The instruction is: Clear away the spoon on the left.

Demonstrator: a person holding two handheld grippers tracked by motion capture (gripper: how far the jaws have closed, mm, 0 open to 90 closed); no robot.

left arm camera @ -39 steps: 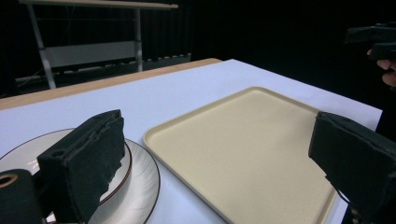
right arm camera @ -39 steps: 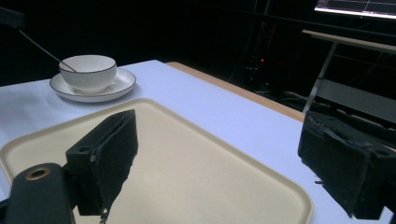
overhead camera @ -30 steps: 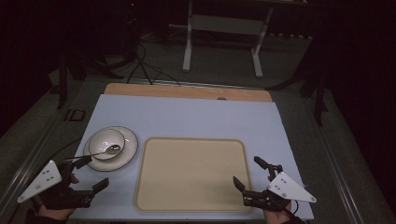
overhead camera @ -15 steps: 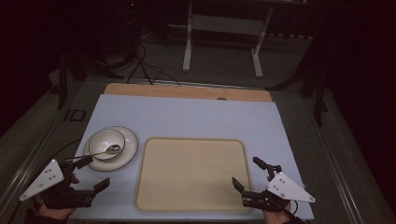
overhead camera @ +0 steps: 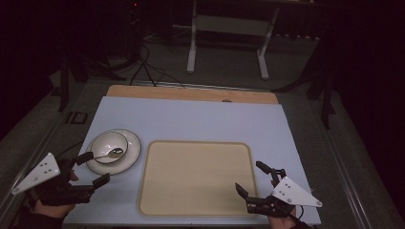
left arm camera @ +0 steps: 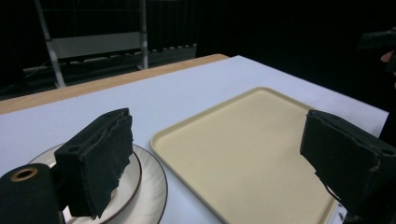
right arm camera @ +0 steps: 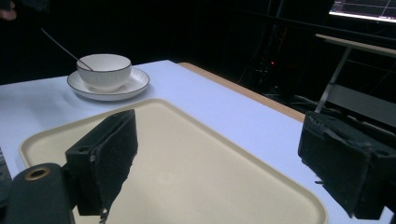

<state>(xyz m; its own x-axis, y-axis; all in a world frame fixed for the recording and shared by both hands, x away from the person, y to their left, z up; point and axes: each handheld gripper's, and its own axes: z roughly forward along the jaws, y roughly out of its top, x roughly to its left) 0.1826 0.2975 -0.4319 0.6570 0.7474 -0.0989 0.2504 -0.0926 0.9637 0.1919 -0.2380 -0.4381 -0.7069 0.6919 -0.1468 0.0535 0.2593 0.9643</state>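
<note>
We hold the left gripper (overhead camera: 93,168) spread and just closing a little, empty, near the white ceramic bowl (overhead camera: 109,146) on its white saucer (overhead camera: 131,152); a careless reach could flip the metal spoon (overhead camera: 107,154) out. Right gripper (overhead camera: 252,179) spread, empty.

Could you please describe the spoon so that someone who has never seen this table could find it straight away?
Start at the big beige tray in the middle of the table. Just to its left stands a white plate with a white bowl on it. The spoon rests in that bowl, its thin handle sticking out over the rim: the one metal piece there.

The tray (overhead camera: 196,177) is plain beige. The bowl (right arm camera: 103,69) and plate (right arm camera: 135,84) are white with dark rims, on a pale blue table (overhead camera: 200,119).
</note>
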